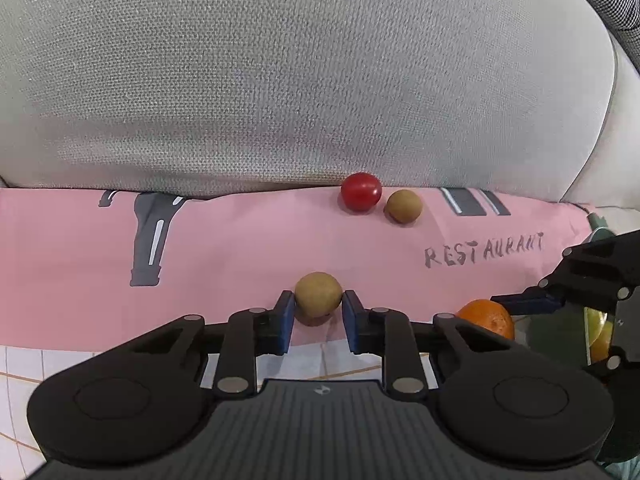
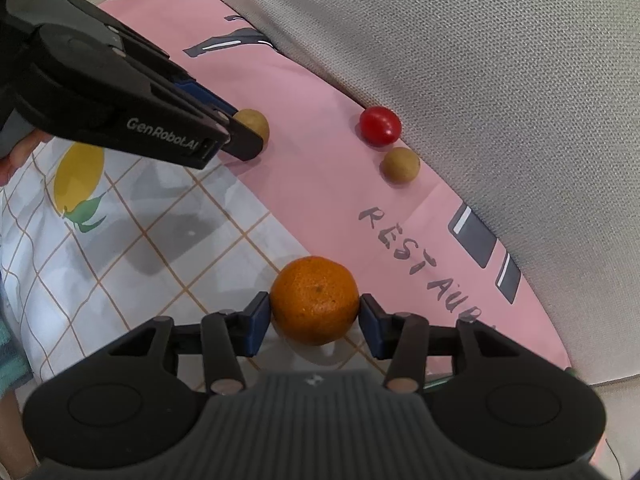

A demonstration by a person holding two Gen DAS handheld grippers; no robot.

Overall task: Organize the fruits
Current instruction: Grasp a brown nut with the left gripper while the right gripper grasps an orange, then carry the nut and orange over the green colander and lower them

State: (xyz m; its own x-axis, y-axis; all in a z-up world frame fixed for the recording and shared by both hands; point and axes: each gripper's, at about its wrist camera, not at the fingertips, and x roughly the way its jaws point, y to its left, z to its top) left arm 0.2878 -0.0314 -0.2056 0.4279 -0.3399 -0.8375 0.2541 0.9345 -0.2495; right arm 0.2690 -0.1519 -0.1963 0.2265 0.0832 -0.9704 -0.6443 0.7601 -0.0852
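A small tan-brown round fruit [image 1: 319, 294] lies on the pink cloth [image 1: 224, 264], and my left gripper [image 1: 319, 303] is shut on it, one blue pad against each side. The right wrist view shows the same fruit [image 2: 256, 122] at the tip of the left gripper [image 2: 246, 140]. My right gripper [image 2: 315, 314] is shut on an orange [image 2: 315, 300] over the seam between the pink cloth and a checked cloth [image 2: 120, 248]. The orange [image 1: 486, 316] also shows at the right of the left wrist view. A red cherry tomato [image 1: 361, 192] and a second brown fruit [image 1: 403, 206] lie side by side against the cushion.
A big grey cushion [image 1: 304, 80] rises as a wall right behind the pink cloth. The cloth bears the word RESTAURANT [image 1: 484, 250] and grey printed shapes. The checked cloth has a lemon print [image 2: 78, 176]. A hand [image 2: 16, 160] holds the left gripper.
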